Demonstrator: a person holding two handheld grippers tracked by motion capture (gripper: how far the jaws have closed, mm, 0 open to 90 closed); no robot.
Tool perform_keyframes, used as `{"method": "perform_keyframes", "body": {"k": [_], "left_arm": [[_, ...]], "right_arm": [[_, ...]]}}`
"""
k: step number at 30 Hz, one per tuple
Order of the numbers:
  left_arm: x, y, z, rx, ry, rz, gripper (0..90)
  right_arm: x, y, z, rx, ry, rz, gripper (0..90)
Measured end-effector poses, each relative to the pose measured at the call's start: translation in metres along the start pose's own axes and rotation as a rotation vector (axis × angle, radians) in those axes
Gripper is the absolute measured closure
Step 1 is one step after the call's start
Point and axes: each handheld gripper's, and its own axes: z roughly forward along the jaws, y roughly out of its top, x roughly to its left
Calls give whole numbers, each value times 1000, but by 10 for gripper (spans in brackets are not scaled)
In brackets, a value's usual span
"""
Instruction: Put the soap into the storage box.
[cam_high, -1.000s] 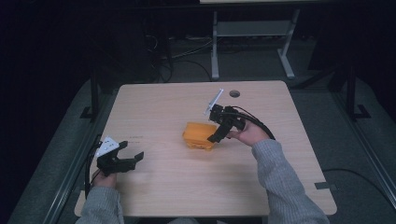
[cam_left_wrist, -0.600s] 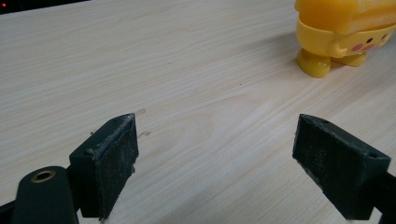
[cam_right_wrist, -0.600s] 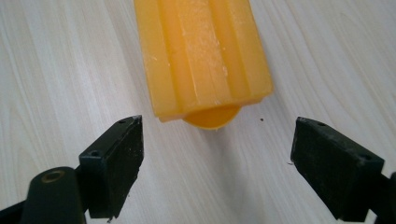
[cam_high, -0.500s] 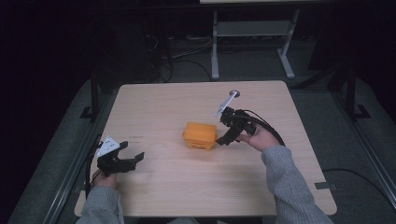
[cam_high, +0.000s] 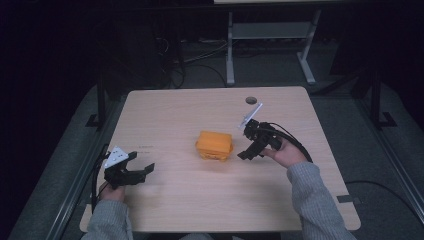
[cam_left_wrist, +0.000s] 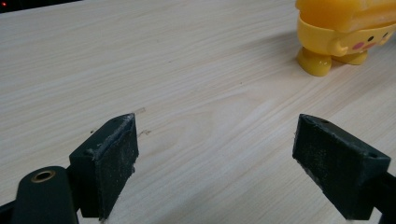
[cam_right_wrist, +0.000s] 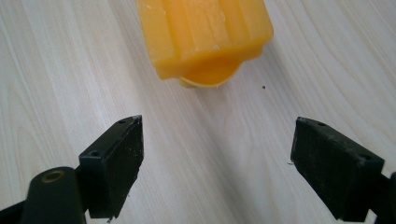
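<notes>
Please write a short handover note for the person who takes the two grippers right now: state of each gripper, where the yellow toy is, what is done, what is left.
Left gripper: open, holds nothing, low over the near left part of the wooden table, apart from the toy.
Right gripper: open, holds nothing, just right of the toy, fingers pointed at it but not touching.
Yellow toy: a yellow plastic figure with small feet and a painted face, standing near the middle of the table, free of both grippers.
Done: no grasp on the toy now.
Left: probably bring the right gripper in and close on the toy.
</notes>
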Motion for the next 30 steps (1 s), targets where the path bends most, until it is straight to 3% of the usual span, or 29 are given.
{"method": "perform_keyframes", "body": {"k": [17, 24, 30], "left_arm": [[0, 0, 0, 2, 2, 0, 138], [-1, 0, 0, -1, 1, -2, 138], [-1, 0, 0, 2, 1, 3, 138]], "right_arm": [[1, -20, 0, 4, 0, 38, 161], [7, -21, -5, 1, -12, 22, 157], [9, -30, -5, -3, -8, 36, 157]]}}
